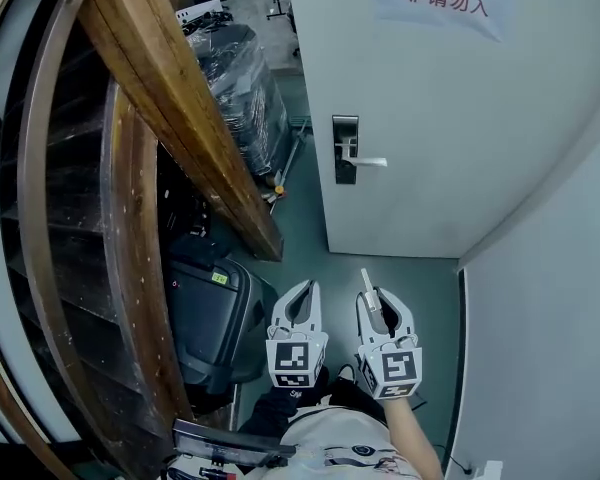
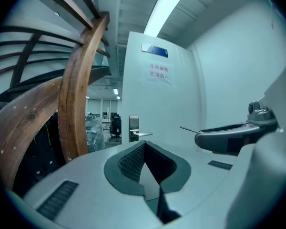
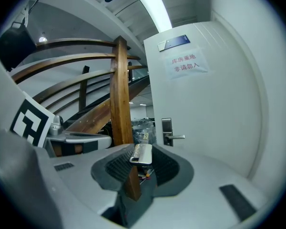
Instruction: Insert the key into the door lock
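Our right gripper (image 1: 380, 306) is clamped on the thin silver metal key (image 1: 366, 282).
Its tip points ahead at the silver lock plate (image 1: 345, 149) on the white door (image 1: 430, 98), well apart; our left gripper (image 1: 302, 294) is closed, empty.

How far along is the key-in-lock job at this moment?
Done: the key is picked up and clamped in the right gripper, blade pointing ahead. In hand: the approach. The door lock on the white door lies ahead, well apart from the key tip. Left to do: line the blade up with the lock and push it in. The left gripper holds nothing.
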Motion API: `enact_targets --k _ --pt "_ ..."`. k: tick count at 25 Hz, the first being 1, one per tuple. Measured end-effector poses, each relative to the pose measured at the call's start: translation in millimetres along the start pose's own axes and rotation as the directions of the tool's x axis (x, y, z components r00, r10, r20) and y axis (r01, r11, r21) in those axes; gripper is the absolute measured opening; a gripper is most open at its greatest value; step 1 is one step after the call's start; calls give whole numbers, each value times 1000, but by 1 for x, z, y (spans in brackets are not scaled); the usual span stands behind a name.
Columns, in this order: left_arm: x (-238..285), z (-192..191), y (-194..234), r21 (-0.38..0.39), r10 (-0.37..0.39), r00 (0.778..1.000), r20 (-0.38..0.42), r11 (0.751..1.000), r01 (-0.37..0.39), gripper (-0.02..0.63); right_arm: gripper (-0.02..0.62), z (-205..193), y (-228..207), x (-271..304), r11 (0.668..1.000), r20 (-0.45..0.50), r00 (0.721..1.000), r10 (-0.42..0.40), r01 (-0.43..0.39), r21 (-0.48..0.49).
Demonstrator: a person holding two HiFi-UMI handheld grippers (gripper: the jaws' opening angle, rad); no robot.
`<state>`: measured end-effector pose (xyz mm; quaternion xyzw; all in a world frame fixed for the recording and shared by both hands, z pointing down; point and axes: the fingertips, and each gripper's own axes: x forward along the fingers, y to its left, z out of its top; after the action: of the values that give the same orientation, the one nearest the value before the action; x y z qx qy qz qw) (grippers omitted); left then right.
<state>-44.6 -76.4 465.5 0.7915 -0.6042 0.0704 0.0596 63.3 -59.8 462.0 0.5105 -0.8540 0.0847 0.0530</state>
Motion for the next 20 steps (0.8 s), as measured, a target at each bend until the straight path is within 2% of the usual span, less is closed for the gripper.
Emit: enact_targets --k 9,14,20 --pt "69 16 42 13 -67 998 13 998 67 5 118 14 -2 80 999 -14 999 -40 40 -20" --pt "100 11 65 12 -100 995 0 995 100 5 118 6 -4 126 998 -49 997 -60 59 -32" --pt "128 -5 83 14 -62 998 -18 998 62 5 118 -17 -24 170 998 -102 993 -58 55 -36"
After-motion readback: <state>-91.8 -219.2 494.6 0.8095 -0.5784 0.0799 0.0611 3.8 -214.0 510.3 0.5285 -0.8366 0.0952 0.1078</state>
